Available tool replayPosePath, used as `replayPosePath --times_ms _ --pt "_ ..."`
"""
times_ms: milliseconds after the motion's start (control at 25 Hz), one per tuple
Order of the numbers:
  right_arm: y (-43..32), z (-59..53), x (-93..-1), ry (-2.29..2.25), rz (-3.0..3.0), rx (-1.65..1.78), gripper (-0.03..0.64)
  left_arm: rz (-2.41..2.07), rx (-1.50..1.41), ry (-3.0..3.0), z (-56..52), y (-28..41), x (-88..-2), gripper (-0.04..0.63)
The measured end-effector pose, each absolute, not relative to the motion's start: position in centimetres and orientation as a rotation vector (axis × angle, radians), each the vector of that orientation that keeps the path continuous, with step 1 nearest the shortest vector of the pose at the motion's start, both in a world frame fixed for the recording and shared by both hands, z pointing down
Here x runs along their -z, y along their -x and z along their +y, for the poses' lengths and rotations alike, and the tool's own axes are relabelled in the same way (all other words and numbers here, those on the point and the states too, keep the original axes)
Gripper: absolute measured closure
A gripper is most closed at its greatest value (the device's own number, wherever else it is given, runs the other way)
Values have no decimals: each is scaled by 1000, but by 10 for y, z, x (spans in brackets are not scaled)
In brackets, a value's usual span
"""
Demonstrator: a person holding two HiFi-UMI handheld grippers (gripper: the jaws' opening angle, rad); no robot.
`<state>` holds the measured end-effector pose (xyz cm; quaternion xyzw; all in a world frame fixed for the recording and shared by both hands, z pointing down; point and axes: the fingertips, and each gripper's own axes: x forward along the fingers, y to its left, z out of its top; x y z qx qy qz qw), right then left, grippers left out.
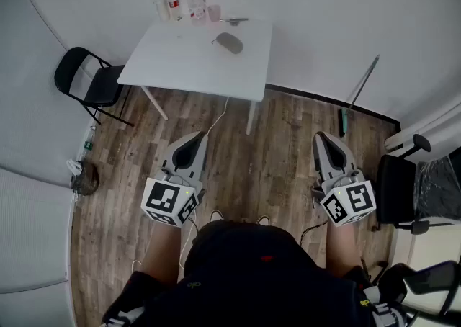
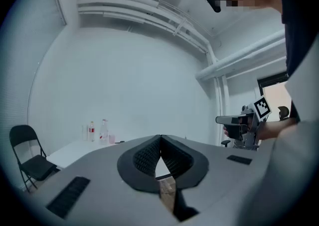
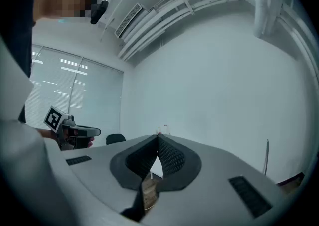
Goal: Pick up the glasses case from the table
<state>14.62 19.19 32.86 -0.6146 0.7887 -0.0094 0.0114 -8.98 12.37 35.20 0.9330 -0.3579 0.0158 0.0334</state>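
Observation:
A grey oval glasses case lies on the far part of the white table, well ahead of both grippers. My left gripper is held level over the wooden floor, short of the table's front edge; its jaws meet at the tips with nothing between them. At the same distance on the other side, my right gripper is also level and shut, and empty. The case does not show in either gripper view.
Two bottles and a pink cup stand at the table's back edge. A black folding chair is left of the table. A stick leans on the wall at right, near an office chair.

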Motion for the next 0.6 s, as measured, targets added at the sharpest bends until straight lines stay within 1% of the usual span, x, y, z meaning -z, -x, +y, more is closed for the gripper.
replayPosePath --times_ms 600 --pt "-144 190 -329 1858 2412 89 595 -1059 -73 -2885 127 82 -354 575"
